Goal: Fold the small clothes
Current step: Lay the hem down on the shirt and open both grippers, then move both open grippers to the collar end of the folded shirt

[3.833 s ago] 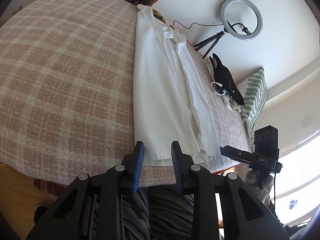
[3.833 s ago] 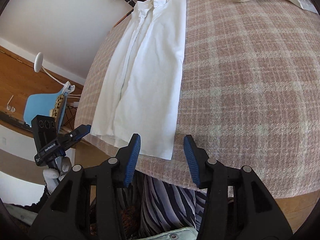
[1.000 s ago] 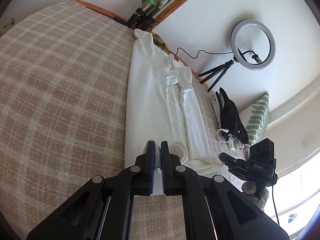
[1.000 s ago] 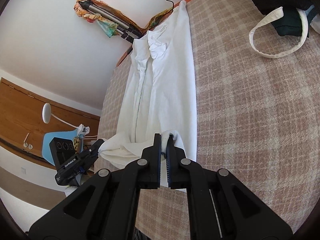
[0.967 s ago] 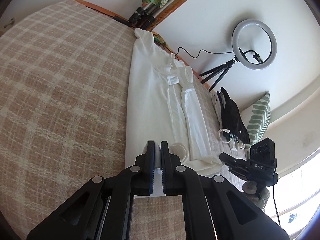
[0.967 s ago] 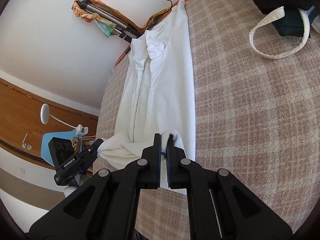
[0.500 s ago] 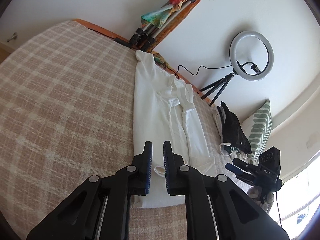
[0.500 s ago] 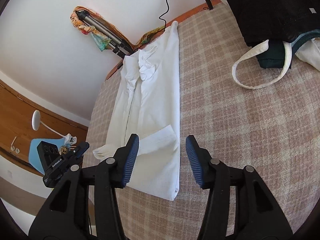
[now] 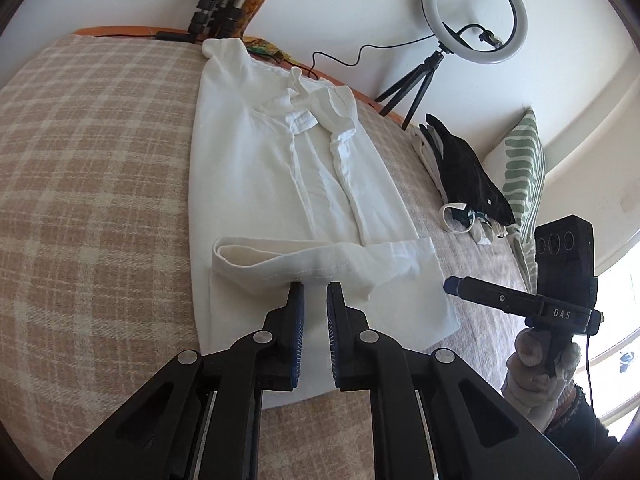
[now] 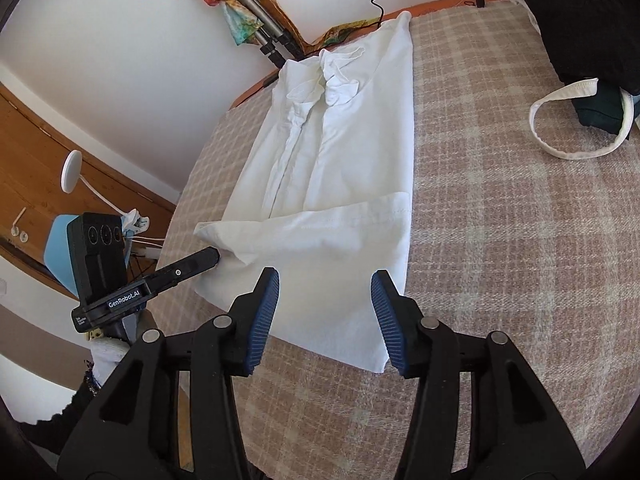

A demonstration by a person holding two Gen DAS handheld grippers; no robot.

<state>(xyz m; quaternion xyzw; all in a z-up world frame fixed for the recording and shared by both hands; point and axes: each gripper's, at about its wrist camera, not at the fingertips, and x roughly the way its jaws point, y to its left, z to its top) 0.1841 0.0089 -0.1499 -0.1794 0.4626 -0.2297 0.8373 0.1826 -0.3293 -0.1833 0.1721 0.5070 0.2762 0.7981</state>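
A white collared shirt (image 9: 288,168) lies lengthwise on the plaid bed cover (image 9: 92,184), collar at the far end. Its bottom hem (image 9: 320,264) is folded up over the lower body, a bit rumpled. My left gripper (image 9: 315,292) hovers just short of the folded hem, jaws a narrow gap apart, holding nothing. In the right wrist view the shirt (image 10: 344,168) shows the same fold, and my right gripper (image 10: 325,284) is wide open and empty above its near end. Each gripper also shows in the other's view, the right (image 9: 520,300) and the left (image 10: 176,272).
A black garment and white tote bag (image 9: 468,176) lie on the bed to the right, next to a green striped pillow (image 9: 520,168). A ring light on a tripod (image 9: 472,12) and folded tripods (image 9: 216,4) stand behind the bed. A blue chair (image 10: 60,252) stands left.
Both grippers carried the hem up over the shirt, let it go and opened. They have drawn back a little; the right is wide open, the left slightly.
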